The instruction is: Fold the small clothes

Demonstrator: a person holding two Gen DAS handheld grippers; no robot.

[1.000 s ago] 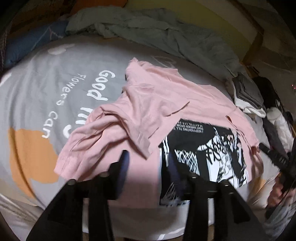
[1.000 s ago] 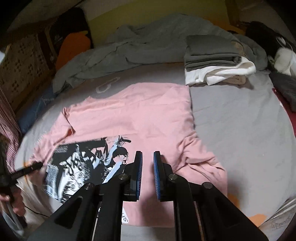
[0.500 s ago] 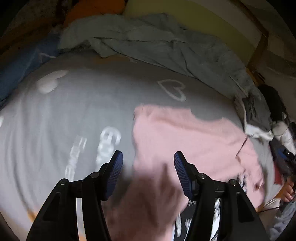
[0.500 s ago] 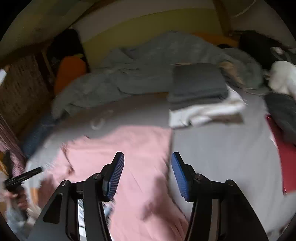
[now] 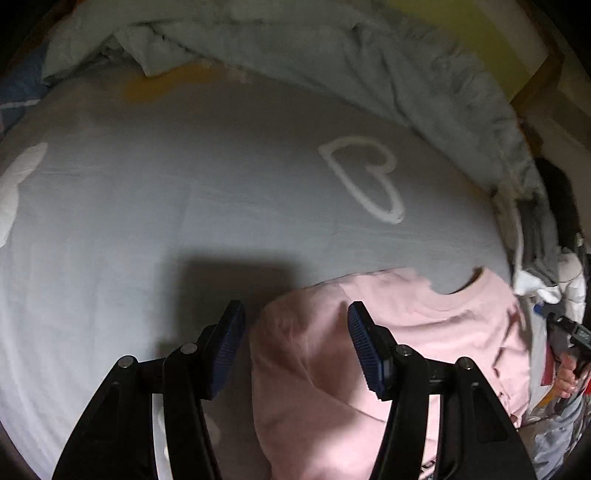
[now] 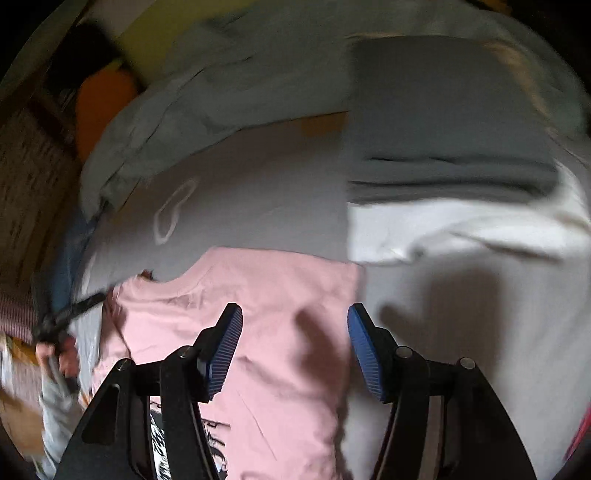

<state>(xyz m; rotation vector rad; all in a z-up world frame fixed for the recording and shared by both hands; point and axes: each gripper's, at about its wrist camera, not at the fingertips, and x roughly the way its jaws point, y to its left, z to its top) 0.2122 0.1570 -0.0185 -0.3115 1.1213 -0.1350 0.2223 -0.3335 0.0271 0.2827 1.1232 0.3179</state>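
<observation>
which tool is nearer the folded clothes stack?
Right. The right tool is over the pink T-shirt's edge beside the folded stack, jaws opening, empty; the left tool is over the far shoulder.

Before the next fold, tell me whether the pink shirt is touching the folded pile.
Apart. The right wrist view shows a strip of grey bedsheet between the pink shirt and the white bottom of the folded pile.

A grey bedsheet (image 5: 184, 192) printed with a white heart outline (image 5: 364, 177) covers the bed, a rumpled grey duvet (image 5: 332, 48) heaped along a yellow headboard (image 5: 491, 33) in dim, shadowed indoor light.
</observation>
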